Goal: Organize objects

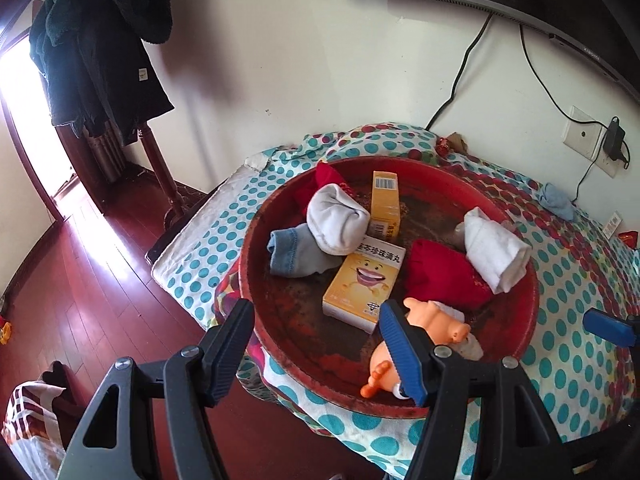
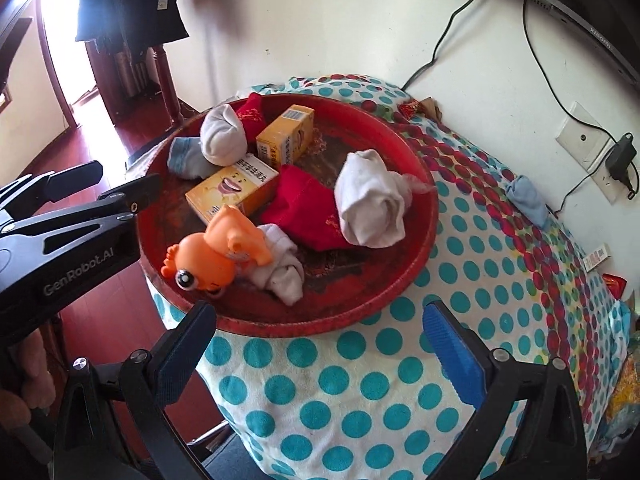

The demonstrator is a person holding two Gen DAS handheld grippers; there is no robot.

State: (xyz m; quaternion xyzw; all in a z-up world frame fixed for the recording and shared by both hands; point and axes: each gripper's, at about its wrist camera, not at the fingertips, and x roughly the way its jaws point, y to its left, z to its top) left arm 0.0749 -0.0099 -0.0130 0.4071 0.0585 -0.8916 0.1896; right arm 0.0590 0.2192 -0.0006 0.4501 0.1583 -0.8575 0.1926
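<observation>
Dotted cloth covered the table (image 1: pixel 568 360), and a red tray (image 1: pixel 520 320) gathered the clutter.

Left view: left gripper (image 1: pixel 316 344) hung with fingers apart near the orange toy (image 1: pixel 436 316); two yellow boxes (image 1: pixel 366 280).

Right view: right gripper (image 2: pixel 320 344) gaped, empty, before the tray; one blue sock (image 2: pixel 526 198) lay outside.

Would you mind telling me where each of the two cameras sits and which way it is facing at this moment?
Left wrist view: sits on the left gripper, looking across the red tray's near left rim toward the wall; its own open fingers show, plus the right gripper's blue tip.
Right wrist view: sits on the right gripper, lower over the dotted cloth, facing the tray; its open fingers and the left gripper show.
Both share the tray, the orange toy and yellow boxes.
</observation>
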